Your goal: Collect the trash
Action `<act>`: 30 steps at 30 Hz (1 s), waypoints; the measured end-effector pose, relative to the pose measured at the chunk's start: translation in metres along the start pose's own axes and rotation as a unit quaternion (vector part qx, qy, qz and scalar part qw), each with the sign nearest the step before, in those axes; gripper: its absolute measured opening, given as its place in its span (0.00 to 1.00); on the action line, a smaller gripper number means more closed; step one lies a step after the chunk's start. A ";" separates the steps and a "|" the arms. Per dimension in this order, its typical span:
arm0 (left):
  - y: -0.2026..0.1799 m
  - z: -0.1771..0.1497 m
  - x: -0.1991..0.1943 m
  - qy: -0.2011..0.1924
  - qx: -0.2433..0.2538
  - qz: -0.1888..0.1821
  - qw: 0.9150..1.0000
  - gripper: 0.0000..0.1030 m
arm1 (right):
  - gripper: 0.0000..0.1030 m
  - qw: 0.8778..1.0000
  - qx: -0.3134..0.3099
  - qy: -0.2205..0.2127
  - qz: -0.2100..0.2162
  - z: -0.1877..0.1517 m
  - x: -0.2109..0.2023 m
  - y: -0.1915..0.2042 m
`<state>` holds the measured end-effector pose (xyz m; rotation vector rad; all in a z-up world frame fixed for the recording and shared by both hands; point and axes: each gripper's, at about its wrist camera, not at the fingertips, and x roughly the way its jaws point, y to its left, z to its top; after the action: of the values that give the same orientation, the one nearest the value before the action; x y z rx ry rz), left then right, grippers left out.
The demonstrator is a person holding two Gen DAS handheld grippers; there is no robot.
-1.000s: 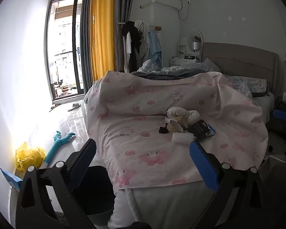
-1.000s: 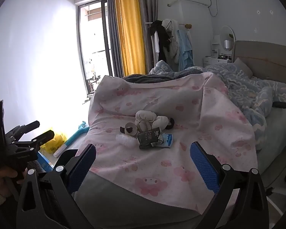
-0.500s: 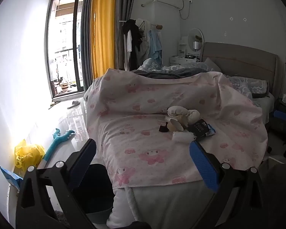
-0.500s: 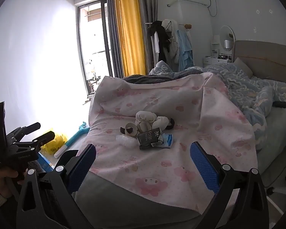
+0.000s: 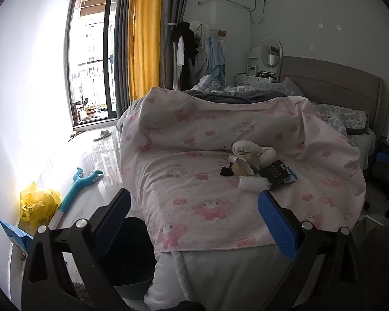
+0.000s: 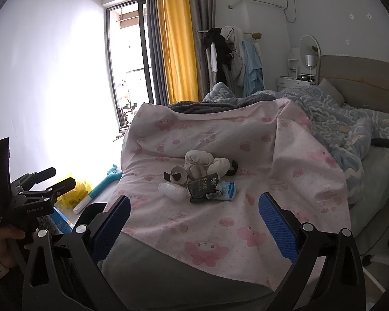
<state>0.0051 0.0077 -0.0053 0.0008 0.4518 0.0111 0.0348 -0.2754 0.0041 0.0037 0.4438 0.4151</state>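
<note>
Two hand-held grippers face a small heap of trash on the pink sheet of a bed, near its foot end and well short of the blue quilt. The right gripper has its blue pads spread wide and holds nothing; the left gripper is likewise wide and empty, well apart from the heap and low beside the bed, above a dark bin on the floor.

The heap is a loose cluster, its pieces touching: a dark packet printed "Face", a blue-and-white wrapper just beside it, a wad of bubble wrap, a cardboard tape core, a dark ring, and cream rolled cloth behind them.

All of it looks light. The packet and wrapper are probably thin, slick film that would crumple or slip between flat pads, so a raised edge or corner seems the best hold. The bubble wrap should squash easily and can be pinched across its middle. The core looks stiff enough to take by its wall. The sheet is soft, so a low pinch risks catching fabric too.
</note>
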 end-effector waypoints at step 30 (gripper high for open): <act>0.001 0.001 0.001 0.002 -0.002 0.000 1.000 0.97 | 0.97 1.000 0.003 0.000 0.002 0.003 0.001 0.001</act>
<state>0.0068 0.0089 -0.0046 -0.0029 0.4556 0.0117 0.0363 -0.2740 0.0067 0.0096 0.4454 0.4188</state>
